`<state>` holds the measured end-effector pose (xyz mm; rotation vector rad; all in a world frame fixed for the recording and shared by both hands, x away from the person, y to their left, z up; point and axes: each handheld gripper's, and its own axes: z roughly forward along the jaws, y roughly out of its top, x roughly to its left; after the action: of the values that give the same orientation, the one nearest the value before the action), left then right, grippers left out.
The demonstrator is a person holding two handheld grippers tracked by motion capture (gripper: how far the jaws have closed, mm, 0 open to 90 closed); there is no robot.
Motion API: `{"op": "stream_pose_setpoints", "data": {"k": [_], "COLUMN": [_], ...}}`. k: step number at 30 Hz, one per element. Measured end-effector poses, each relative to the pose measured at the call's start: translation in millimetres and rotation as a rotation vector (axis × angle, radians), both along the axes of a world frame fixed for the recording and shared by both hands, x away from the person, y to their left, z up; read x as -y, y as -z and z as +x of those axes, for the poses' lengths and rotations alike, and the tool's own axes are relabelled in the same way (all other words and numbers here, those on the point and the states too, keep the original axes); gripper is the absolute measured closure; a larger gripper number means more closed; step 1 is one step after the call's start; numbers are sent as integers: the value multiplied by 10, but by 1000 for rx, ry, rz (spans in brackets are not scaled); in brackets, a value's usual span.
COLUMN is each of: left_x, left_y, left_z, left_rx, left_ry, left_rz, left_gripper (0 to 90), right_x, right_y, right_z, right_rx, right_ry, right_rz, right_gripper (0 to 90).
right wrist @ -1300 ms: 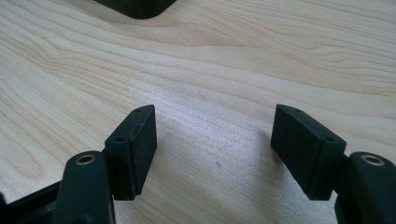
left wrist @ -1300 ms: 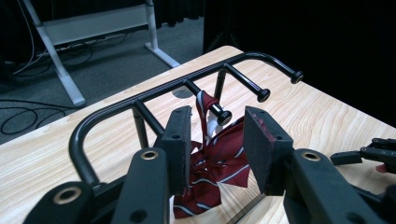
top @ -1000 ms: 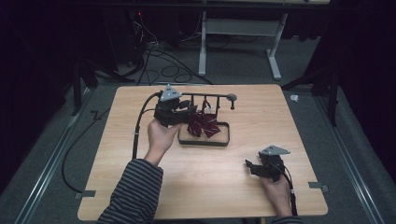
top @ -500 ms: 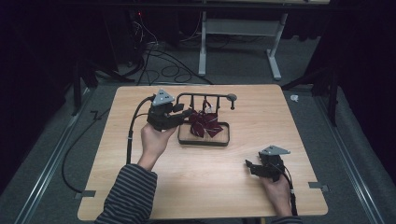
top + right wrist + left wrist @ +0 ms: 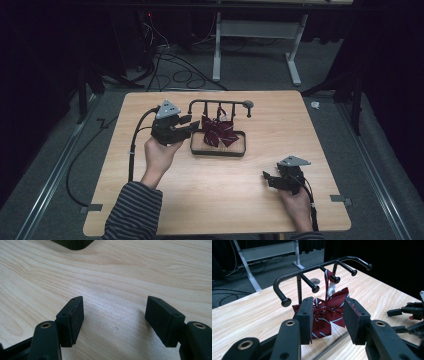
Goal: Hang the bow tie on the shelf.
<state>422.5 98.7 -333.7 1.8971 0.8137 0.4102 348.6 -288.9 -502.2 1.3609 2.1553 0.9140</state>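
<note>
A dark red striped bow tie (image 5: 218, 131) hangs by its strap from a hook of the black rack (image 5: 220, 103), resting over the rack's tray base (image 5: 243, 145). My left gripper (image 5: 192, 123) sits just left of the rack, open, its jaws pointing at the tie and apart from it. In the left gripper view the bow tie (image 5: 329, 312) shows beyond the open left gripper (image 5: 327, 315), under the hooks of the rack (image 5: 312, 272). My right gripper (image 5: 268, 177) rests low at the table's front right, open. The right gripper (image 5: 115, 315) has bare wood between its jaws.
The wooden table (image 5: 225, 200) carries the rack at its middle back. A dark corner of the tray (image 5: 72, 243) lies ahead of the right gripper. Cables (image 5: 132, 150) trail off the left side. A white desk frame (image 5: 255, 30) stands on the floor behind.
My left gripper has drawn back to the left, away from the bow tie, which stays hanging on the rack. The right gripper has not moved.
</note>
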Motion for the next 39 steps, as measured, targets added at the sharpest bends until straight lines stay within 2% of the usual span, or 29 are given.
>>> {"op": "stream_pose_setpoints", "data": {"k": [25, 39], "left_x": [-226, -374], "left_y": [151, 314], "left_z": [-171, -248], "left_rx": [-22, -51], "left_ry": [-32, -63], "left_rz": [-28, -40], "left_gripper": [603, 600], "right_x": [-3, -4], "right_y": [-1, -1], "right_z": [-1, -1], "right_rx": [-1, -1], "right_ry": [1, 1], "right_rz": [0, 0], "right_gripper": [325, 325]}}
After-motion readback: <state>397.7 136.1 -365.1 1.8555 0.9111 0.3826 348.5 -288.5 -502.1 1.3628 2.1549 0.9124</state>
